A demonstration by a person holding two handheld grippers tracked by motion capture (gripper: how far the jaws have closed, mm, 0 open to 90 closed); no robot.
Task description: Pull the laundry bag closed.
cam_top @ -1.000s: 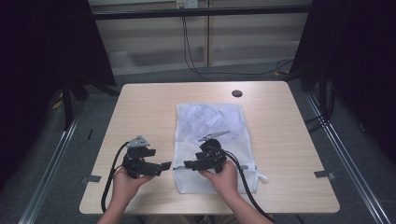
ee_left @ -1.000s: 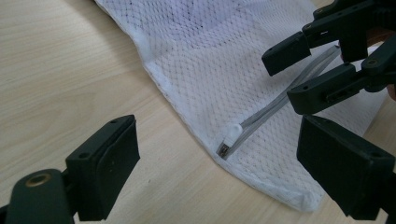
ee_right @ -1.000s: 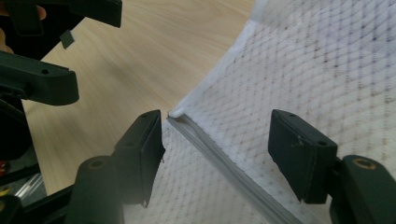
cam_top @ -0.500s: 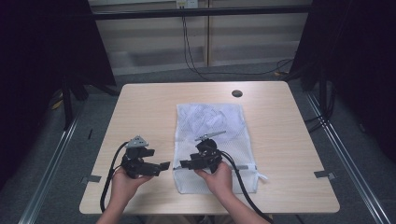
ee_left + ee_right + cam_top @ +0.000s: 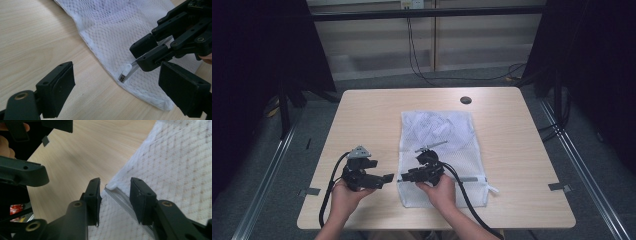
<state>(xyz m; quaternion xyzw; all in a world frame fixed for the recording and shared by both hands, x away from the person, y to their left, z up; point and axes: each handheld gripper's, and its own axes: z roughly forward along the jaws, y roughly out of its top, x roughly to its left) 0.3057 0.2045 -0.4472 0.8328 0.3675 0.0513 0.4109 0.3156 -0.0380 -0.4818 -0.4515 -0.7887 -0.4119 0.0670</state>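
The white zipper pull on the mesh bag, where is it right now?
In the left gripper view the small white zipper pull lies at the white mesh laundry bag's edge, just off the right gripper; the bag rests on the wooden table.

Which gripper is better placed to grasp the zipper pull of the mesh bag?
The right gripper. Its jaws have just been closing and stand either side of the zipper pull at the mesh bag edge; the left gripper stands open over bare table.

A: What lay ahead of the left gripper (image 5: 117, 97)?
B: A white mesh zippered bag (image 5: 120, 30) on the pale wooden table (image 5: 32, 37), its white zipper pull (image 5: 125, 72) between the spread jaws.
A: And the right gripper (image 5: 147, 51)?
B: Its narrowly parted black jaws had been closing around the zipper, just beyond the pull.
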